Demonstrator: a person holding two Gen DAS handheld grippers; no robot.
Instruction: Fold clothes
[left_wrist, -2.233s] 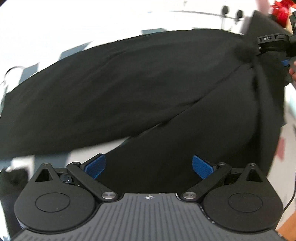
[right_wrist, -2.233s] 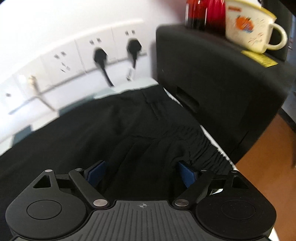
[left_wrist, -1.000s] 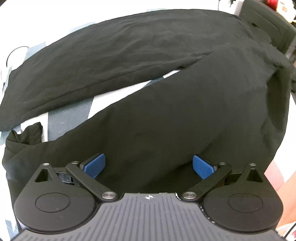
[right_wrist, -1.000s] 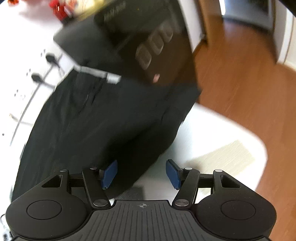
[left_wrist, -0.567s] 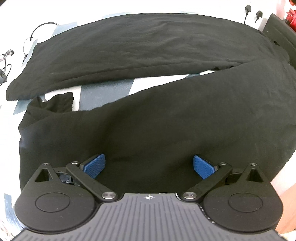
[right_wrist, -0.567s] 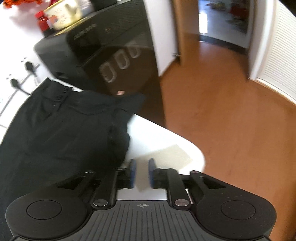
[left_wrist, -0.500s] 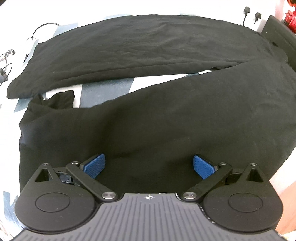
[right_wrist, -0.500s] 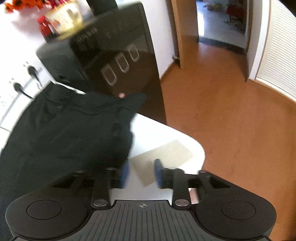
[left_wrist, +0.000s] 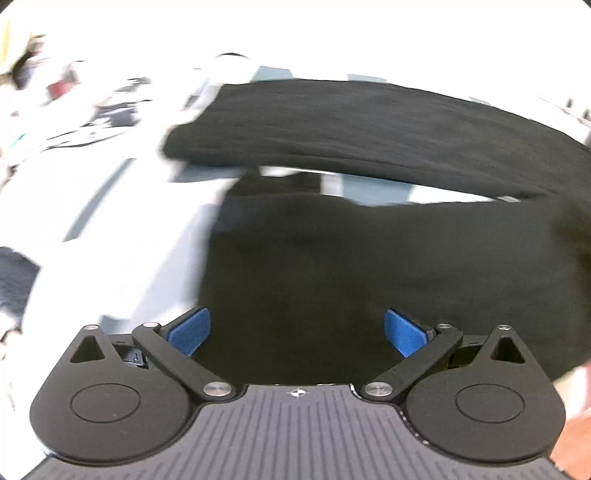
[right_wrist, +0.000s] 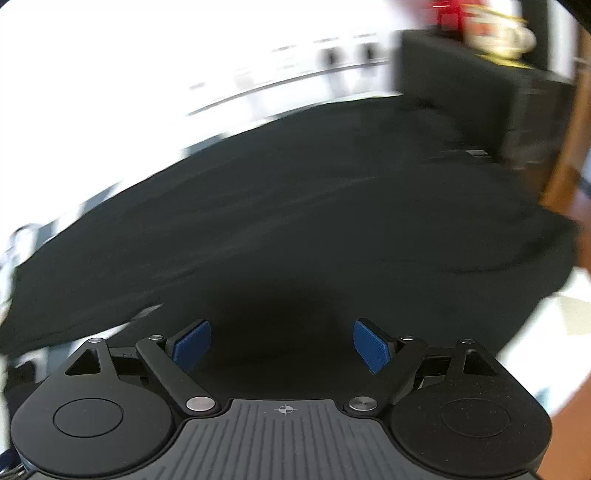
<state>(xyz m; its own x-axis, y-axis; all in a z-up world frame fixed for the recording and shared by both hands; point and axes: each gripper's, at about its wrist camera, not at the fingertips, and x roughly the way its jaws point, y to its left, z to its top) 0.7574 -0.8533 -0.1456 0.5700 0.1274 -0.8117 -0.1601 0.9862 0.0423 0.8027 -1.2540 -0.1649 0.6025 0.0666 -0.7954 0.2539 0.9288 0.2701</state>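
Both frames motion-blurred. Black trousers (left_wrist: 369, 258) lie spread on a white table (left_wrist: 122, 236) with grey stripes; the two legs run left to right, far leg (left_wrist: 351, 122) separate from near leg (left_wrist: 388, 266), a thin wedge of table showing between them, and they join toward the right. Leg ends sit left of centre in the left view; the near one looks rumpled at its end. Left gripper (left_wrist: 295, 330) over the near leg close to its left end, blue pads (left_wrist: 189, 330) spread wide, nothing between them, released; cannot tell if it touches the cloth. Right gripper (right_wrist: 282, 345) over the trousers (right_wrist: 314, 221) nearer the waist end, pads (right_wrist: 371, 345) also wide apart, empty. In the right view the cloth fills most of the frame, running to the far right beside a black cabinet (right_wrist: 461, 85). A cup (right_wrist: 506, 35) and something red (right_wrist: 448, 9) on top of the cabinet, blurred. Wall sockets with dark plugs (right_wrist: 332, 57) on the far white wall. Wood floor (right_wrist: 580, 192) at right. Blurry clutter (left_wrist: 74, 85) at far left of the table in the left view, not identifiable.
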